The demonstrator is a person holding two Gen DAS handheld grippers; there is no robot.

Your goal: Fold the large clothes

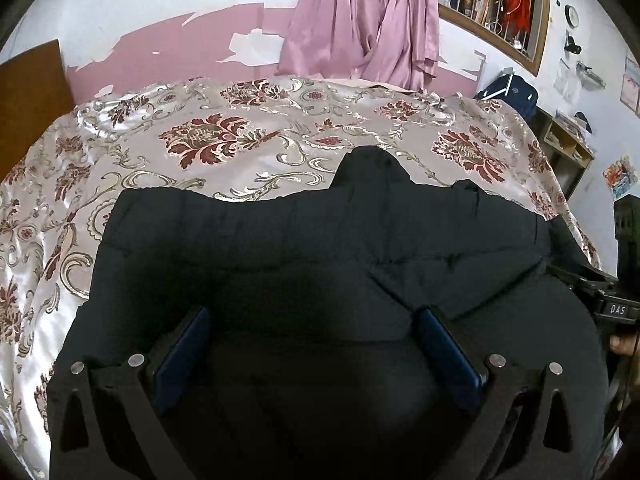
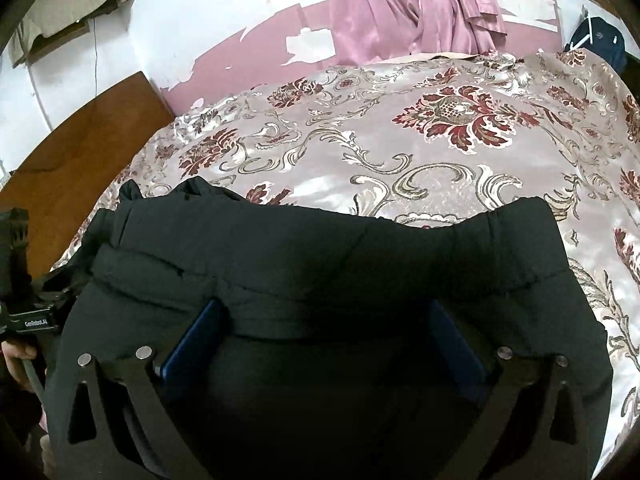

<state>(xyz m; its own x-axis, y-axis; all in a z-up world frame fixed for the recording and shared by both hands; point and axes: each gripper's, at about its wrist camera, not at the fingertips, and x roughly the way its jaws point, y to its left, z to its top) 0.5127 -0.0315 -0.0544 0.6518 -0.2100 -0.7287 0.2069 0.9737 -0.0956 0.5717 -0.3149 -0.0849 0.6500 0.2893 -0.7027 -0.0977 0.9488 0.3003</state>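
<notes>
Now, scene: you stand at a bed (image 1: 240,152) dressed in a shiny floral bedspread (image 2: 440,152), both tools low over a dark garment.
Garment: black trousers (image 1: 320,240), lying flat on the bedspread at the near side of the bed, elastic waistband (image 2: 400,232) towards the far wall.
Left tongs (image 1: 312,344): your blue-padded fingers (image 1: 184,344) stand wide apart over the black cloth, gripping nothing; whether the tips touch the fabric cannot be told.
Right tongs (image 2: 328,340): released as well, blue pads (image 2: 196,336) spread over the trousers just below the waistband.
Other tool: the right-hand device shows at the right edge of the left wrist view (image 1: 616,308); the left-hand one at the left edge of the right wrist view (image 2: 24,316).
Backdrop: pink curtain (image 1: 360,28) hanging against the peeling pink-and-white wall (image 1: 168,40); barred window (image 1: 496,4) to its right; wooden headboard (image 2: 88,144) at the bed's left end.
</notes>
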